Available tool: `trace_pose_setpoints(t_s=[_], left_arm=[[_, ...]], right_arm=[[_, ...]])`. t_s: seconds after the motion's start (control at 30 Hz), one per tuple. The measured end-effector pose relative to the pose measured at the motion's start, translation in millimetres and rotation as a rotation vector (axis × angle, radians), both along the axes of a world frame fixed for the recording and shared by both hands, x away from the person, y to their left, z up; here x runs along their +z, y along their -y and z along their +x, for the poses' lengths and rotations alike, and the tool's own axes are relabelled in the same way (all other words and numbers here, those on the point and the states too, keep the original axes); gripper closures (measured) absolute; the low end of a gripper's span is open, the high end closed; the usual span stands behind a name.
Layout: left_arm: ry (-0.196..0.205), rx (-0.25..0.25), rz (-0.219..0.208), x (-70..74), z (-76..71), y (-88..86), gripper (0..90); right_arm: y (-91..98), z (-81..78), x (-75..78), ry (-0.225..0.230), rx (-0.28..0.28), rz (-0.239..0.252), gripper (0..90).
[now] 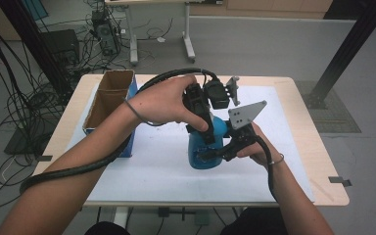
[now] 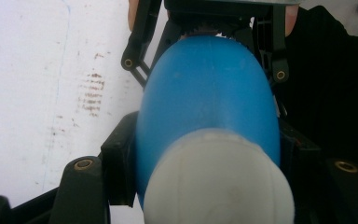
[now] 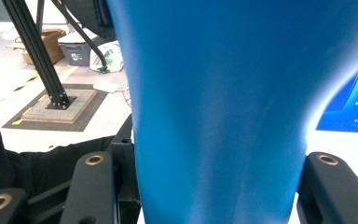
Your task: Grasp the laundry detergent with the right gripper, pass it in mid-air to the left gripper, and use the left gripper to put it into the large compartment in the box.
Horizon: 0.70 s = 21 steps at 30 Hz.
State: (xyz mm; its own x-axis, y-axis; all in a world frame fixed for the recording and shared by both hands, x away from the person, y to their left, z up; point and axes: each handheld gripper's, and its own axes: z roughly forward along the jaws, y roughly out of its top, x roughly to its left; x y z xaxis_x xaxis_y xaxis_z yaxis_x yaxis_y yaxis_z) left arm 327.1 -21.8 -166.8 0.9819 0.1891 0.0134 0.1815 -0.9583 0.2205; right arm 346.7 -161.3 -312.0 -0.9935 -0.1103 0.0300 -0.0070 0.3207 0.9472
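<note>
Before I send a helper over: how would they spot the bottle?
On the white mat covering the table, right of the open cardboard box, stands the blue bottle. Unlike the box, it has a white cap and is clamped by both claws.

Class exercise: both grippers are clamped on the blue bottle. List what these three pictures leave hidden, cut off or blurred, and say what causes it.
1. High view: the blue plastic bottle has its top hidden by the left gripper and hand.
2. Left gripper view: the bottle's white rounded cap is blurred, cut by the bottom edge.
3. Right gripper view: the bottle's ends are cut off; the right gripper has its pads hidden behind it.
</note>
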Motion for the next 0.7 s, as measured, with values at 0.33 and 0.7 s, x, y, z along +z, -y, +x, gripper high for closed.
trace_pose_setpoints(t_s=[0.33,0.7], left_arm=[[0.004,0.006,-0.003,1.0,0.6,-0.2,37.5],[0.004,0.006,0.001,2.0,4.9,4.2,37.7]], right_arm=[[0.2,0.6,1.2,0.002,0.000,0.000,43.5],[3.2,4.3,0.8,0.002,-0.005,0.009,43.0]])
